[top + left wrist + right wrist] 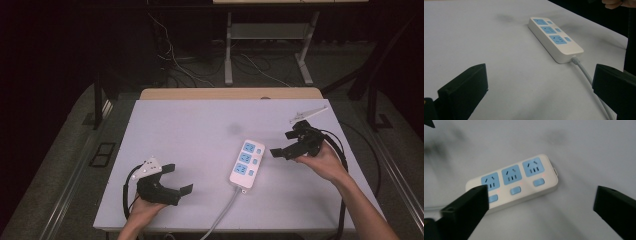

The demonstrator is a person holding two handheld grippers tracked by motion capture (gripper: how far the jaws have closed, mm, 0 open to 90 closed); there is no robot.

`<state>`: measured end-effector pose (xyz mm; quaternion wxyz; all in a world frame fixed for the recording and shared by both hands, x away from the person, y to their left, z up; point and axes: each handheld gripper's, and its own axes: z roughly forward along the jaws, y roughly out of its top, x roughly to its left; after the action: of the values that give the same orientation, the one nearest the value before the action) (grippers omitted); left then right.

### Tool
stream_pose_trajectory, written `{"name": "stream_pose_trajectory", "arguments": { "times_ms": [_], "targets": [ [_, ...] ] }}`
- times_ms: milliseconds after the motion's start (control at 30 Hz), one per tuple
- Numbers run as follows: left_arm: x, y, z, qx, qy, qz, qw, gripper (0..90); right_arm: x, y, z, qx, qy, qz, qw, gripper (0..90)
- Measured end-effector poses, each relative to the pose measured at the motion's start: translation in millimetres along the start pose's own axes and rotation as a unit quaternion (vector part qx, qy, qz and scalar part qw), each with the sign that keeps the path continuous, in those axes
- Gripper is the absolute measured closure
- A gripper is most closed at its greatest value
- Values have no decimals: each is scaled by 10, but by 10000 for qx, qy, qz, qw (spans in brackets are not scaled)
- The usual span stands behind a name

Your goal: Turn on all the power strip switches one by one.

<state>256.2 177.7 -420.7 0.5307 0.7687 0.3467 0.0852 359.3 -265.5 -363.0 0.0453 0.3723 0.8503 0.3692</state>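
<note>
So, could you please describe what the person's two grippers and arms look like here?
Both are black two-jaw tools with blocky, flat-faced jaws. The left gripper carries a pale grey three-cornered plate on top, and a black cable loops from its back. The right gripper trails a black cable that curves behind the hand and down along the forearm. Both forearms are bare, with no sleeves showing.

The power strip (245, 163) lies on the table (190, 130), between both tools.
</note>
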Motion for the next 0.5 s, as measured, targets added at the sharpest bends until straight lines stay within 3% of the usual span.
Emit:
{"name": "stream_pose_trajectory", "arguments": {
  "times_ms": [500],
  "targets": [
    [1, -5, 3, 7, 7, -11, 10000, 0, 124, -527, -275, -556, 187, 424, 9974, 3]
  ]
}}
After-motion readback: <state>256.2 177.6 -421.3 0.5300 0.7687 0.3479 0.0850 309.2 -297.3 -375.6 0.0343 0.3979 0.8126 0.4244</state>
